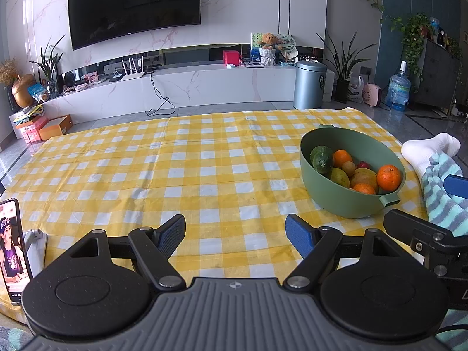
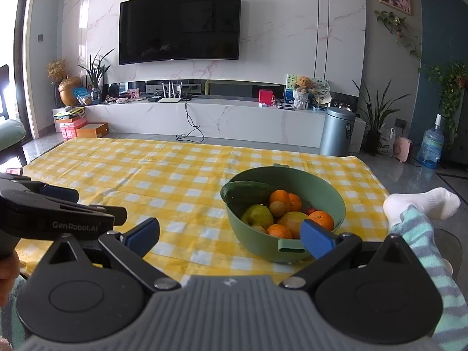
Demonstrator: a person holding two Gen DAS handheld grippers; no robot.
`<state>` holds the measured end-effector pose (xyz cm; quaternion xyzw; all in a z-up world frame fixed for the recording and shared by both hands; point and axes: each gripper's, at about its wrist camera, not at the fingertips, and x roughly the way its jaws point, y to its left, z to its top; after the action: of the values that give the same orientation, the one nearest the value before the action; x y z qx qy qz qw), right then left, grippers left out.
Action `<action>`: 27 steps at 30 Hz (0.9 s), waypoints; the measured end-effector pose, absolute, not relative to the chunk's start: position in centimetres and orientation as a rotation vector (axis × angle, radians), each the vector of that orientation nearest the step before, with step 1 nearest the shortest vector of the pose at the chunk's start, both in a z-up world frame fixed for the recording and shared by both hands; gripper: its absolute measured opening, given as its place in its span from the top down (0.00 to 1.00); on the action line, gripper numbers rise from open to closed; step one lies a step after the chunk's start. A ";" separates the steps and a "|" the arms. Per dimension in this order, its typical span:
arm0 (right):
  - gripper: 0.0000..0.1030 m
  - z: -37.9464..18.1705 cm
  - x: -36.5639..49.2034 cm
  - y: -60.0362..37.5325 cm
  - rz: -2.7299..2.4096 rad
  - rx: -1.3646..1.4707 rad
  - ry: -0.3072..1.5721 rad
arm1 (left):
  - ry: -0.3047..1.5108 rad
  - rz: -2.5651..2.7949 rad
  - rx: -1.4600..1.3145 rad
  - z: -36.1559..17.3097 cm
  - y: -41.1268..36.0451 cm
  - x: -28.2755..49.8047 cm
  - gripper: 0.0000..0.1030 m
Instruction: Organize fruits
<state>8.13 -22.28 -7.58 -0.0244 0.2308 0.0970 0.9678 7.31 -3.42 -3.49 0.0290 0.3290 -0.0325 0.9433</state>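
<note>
The fruits point(image 2: 280, 213) were all heaped in the bowl point(image 2: 336, 201), set on the table point(image 1: 175, 161) ahead and right of the left fingers point(image 1: 235, 234) and just beyond the right fingers point(image 2: 229, 234), both pairs spread apart and empty, whether for unloading or after filling could not be told.

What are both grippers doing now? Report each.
Left gripper: open, holding nothing.
Right gripper: open, holding nothing.

Fruit point(image 2: 280, 213) in bowl point(image 2: 336, 201), on tablecloth point(image 1: 175, 169), right side.
</note>
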 end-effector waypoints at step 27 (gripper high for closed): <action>0.04 -7.2 7.3 -23.0 0.173 0.008 0.497 | 0.648 -0.115 0.035 -2.3 -4.0 5.9 0.11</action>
<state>7.33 -22.96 -7.16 0.0039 0.2457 0.0857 0.9656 5.93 -4.04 -2.31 0.0171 0.3182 -0.0564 0.9462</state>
